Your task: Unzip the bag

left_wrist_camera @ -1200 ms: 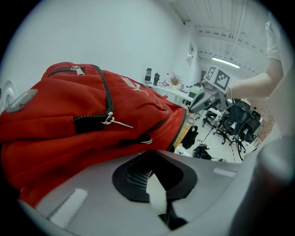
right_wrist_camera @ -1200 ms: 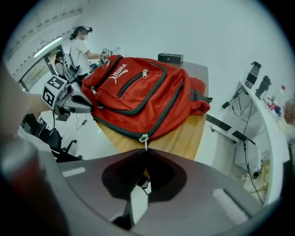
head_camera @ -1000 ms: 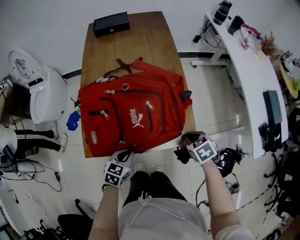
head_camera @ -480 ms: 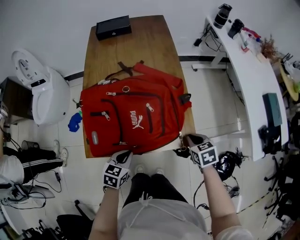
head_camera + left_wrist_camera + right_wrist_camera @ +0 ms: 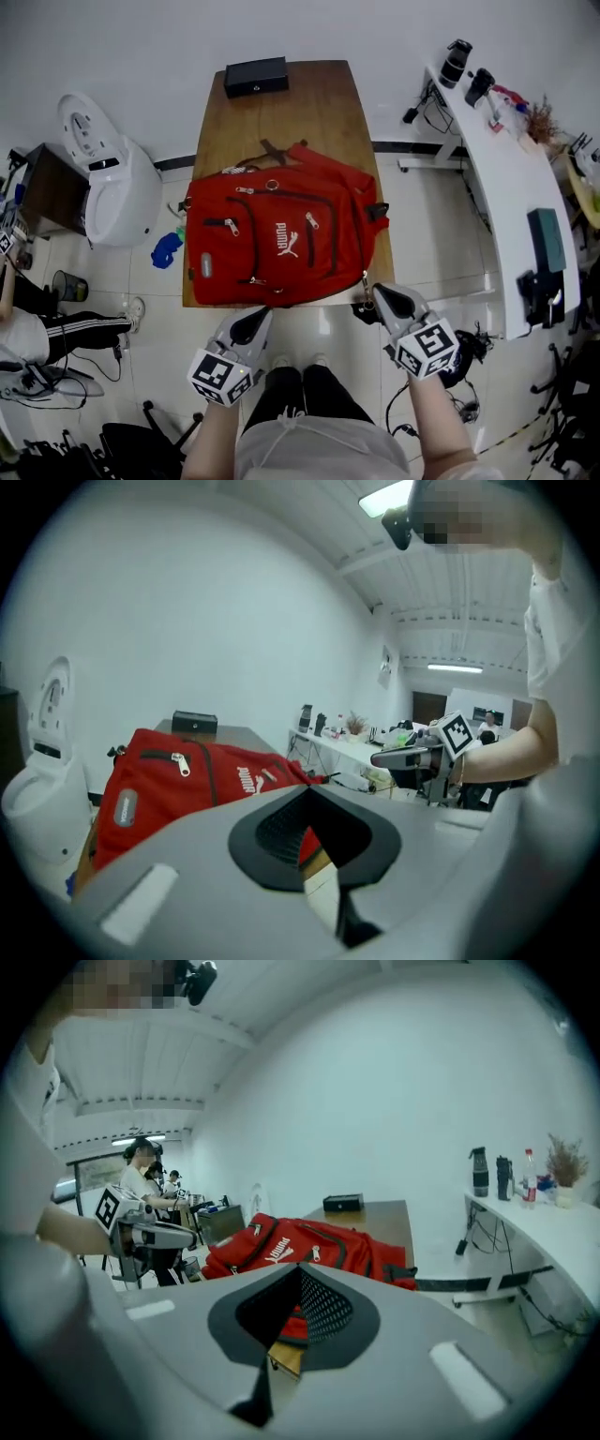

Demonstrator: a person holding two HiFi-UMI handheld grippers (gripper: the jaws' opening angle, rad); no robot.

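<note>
A red backpack lies flat on the wooden table, its front pockets zipped, with metal zipper pulls showing. My left gripper hovers just off the table's near edge, below the bag's bottom, shut and empty. My right gripper is at the table's near right corner, also shut and empty. From the left gripper view, the bag lies beyond the shut left gripper, and the right gripper is off to the right. In the right gripper view, the bag shows past the right gripper.
A black box sits at the table's far end. A white machine stands to the left, with a blue object on the floor beside the table. A curved white desk with bottles and gear runs along the right.
Both grippers have drawn back from the table's near edge toward my body. The head view has shifted, so the table sits further right. The bag has not moved.
</note>
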